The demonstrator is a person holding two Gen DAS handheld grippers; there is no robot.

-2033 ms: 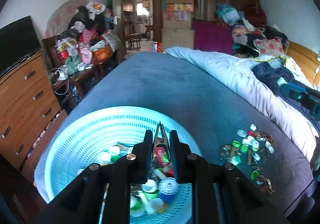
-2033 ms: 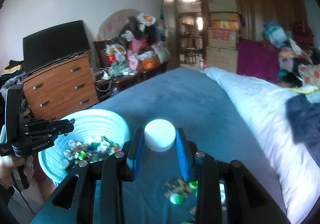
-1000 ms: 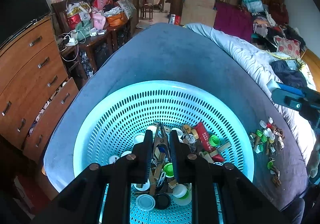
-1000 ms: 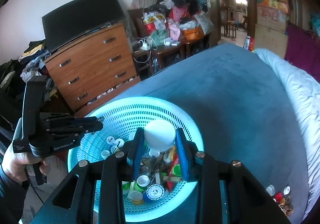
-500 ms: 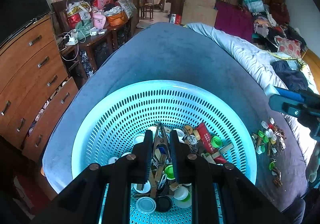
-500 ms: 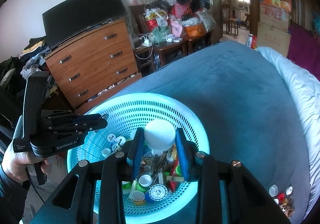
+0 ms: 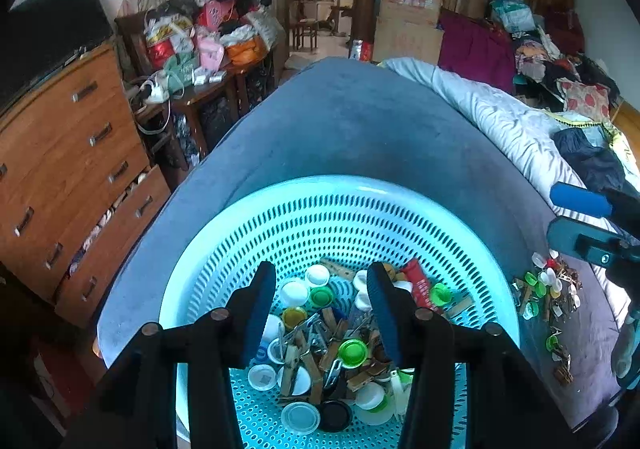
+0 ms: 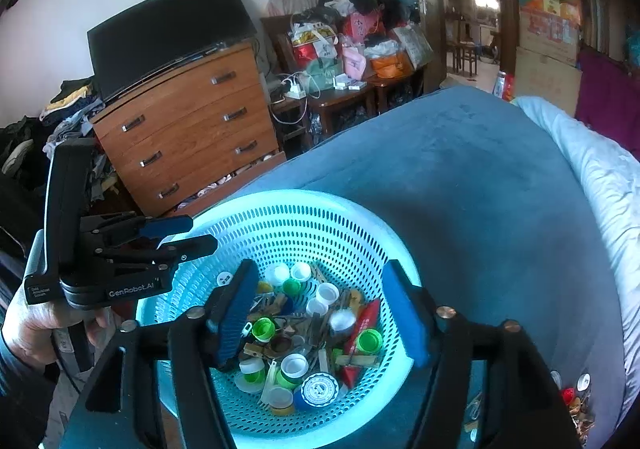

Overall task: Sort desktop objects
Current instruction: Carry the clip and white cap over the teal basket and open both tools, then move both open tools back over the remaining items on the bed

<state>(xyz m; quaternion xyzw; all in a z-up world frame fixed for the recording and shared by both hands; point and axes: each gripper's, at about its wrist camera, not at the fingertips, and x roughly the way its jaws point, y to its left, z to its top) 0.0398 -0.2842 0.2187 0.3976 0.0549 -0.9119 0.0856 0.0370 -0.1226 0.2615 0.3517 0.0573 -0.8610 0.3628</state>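
Turquoise plastic, perforated: the basket (image 7: pixel 344 193) sits directly below and ahead of both of my grippers, on a blue blanket (image 7: pixel 360 129) spread over a bed. My left gripper (image 7: pixel 322 305) has its fingers spread apart and holds nothing. My right gripper (image 8: pixel 322 307) is likewise spread wide and empty, poised over the basket's middle. Inside lie bottle caps (image 8: pixel 294 365), white and green, with wooden clothespins (image 7: pixel 296 359) and a red tube (image 8: pixel 366 325) mixed among them.

I judge the drop-off step complete for both hands. Next I must carry one gripper to the right of the basket, where a loose pile (image 7: pixel 548 289) of caps and clips lies on the blanket, well apart from the rim. That calls for a low approach and a narrow pinch on a single piece; the soft blanket may give under the fingers.

Room: a wooden dresser (image 8: pixel 188 129) with a dark screen (image 8: pixel 168 29) on it stands to the left, a cluttered side table (image 8: pixel 340 85) beyond, a pale quilt (image 7: pixel 500 121) to the right.
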